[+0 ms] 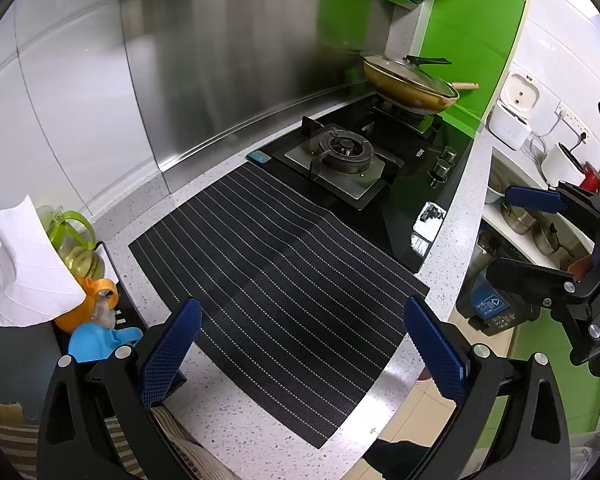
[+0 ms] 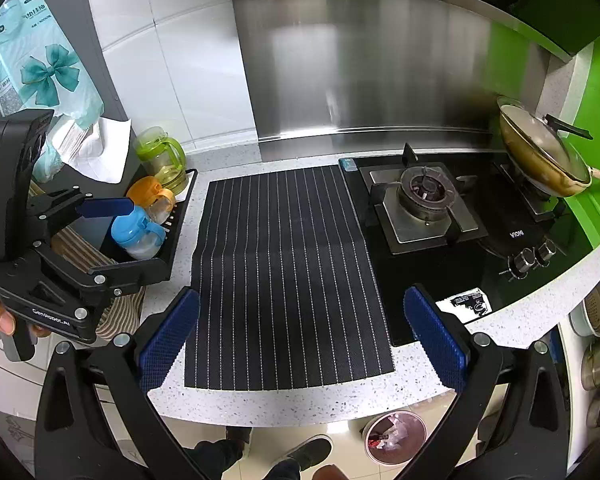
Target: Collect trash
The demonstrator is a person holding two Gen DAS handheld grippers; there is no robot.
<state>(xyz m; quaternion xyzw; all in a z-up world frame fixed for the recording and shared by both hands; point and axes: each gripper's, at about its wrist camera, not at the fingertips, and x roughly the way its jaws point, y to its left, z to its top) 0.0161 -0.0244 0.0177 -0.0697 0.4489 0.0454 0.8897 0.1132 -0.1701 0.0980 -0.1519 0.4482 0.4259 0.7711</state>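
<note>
Left gripper [image 1: 300,344]: jaws spread wide, empty, hanging above the near edge of the counter.
Right gripper [image 2: 302,340]: also wide open, holding nothing.
Waste bin [image 2: 396,438]: on the floor just below the counter edge, between the person's shoes and the lower shelves; wrappers already lie inside.
Striped mat [image 2: 284,272]: bare, with no scrap visible on it.
Black tray [image 2: 168,248]: left of the mat, carrying a blue bottle [image 2: 138,236], an orange one and a green-lidded jug.
Gas hob [image 2: 440,216]: right of the mat; a lidded pan [image 2: 544,152] sits on the far burner.
Progress: seemingly near finished; nothing on the counter reads clearly as trash.
</note>
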